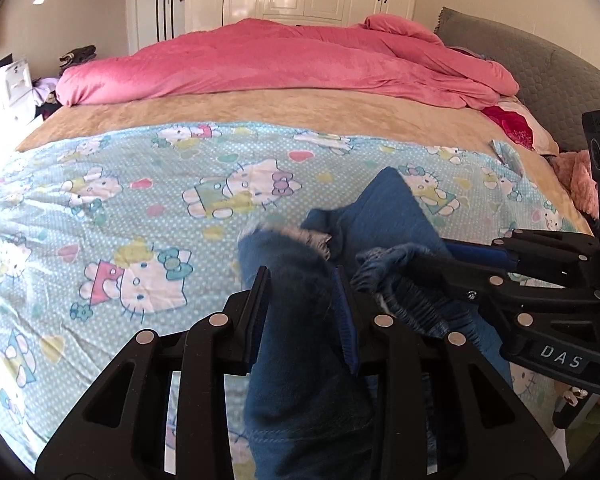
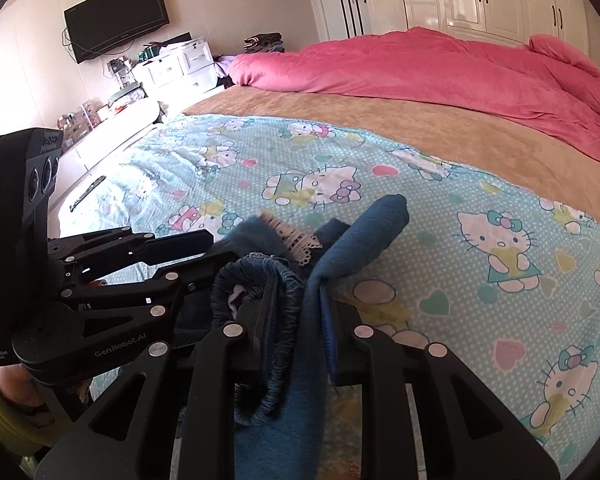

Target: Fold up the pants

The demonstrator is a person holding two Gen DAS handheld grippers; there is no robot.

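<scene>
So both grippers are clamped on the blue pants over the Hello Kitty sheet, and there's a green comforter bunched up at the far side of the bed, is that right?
Nearly. The comforter bunched at the far side of the bed is pink, not green; both wrist views show it. The rest holds: the left gripper and right gripper are each clamped on the blue pants over the Hello Kitty sheet.

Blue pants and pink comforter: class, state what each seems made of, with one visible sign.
Blue pants: probably soft denim-like cotton, matte; a ribbed, gathered waistband suggests elastic. Pink comforter: plush, fleece-like fabric, matte and puffy with soft folds.
</scene>
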